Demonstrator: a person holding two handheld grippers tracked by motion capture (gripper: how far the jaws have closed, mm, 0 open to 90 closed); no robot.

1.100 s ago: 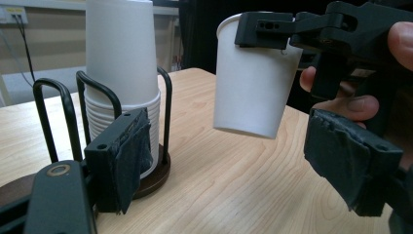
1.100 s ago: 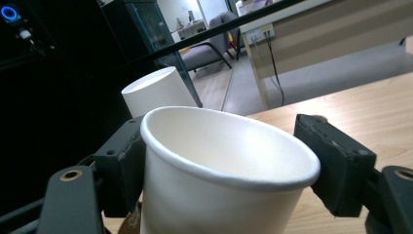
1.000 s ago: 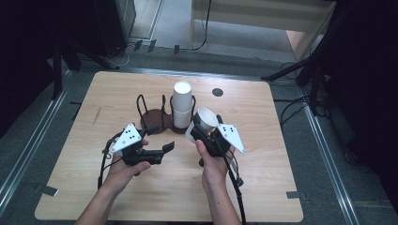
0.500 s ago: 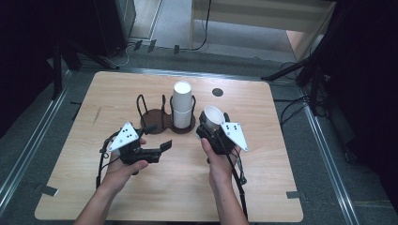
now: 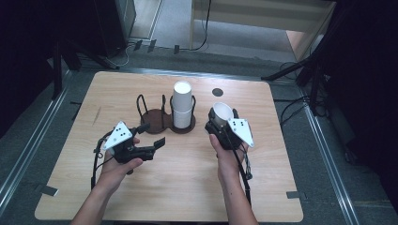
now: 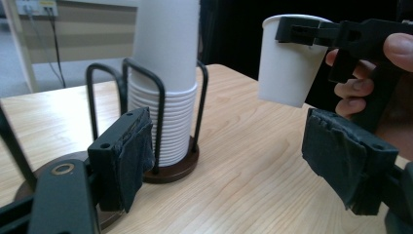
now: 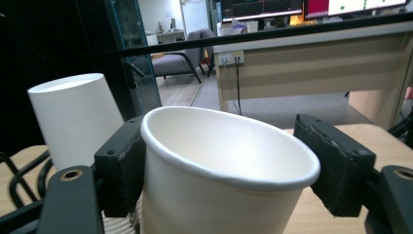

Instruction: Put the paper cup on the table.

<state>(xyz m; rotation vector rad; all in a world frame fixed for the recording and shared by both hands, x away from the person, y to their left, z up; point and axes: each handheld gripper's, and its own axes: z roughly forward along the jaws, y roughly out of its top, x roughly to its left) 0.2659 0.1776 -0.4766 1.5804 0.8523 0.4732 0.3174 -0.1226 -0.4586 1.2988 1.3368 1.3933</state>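
A pale wooden table with rounded corners (image 5: 178, 187) stands on a grey floor between dark equipment stands, with a light wooden desk and trailing cables behind it. From left to right across its top, the left gripper (image 5: 157, 136) hovers with its jaws partly apart, having just closed a little with nothing between them, beside a dark round wire cup holder (image 5: 155, 117) that carries a tall stack of white paper cups (image 5: 182, 105). To its right, the right gripper (image 5: 219, 119) clamps a single white paper cup (image 5: 222, 112), smooth-walled with a rolled rim, mouth up and tilted, lifted off the table just right of the stack.

Even overhead light on the table (image 5: 187, 187), dark surroundings, soft shadows (near jaws slightly blurred), no glare
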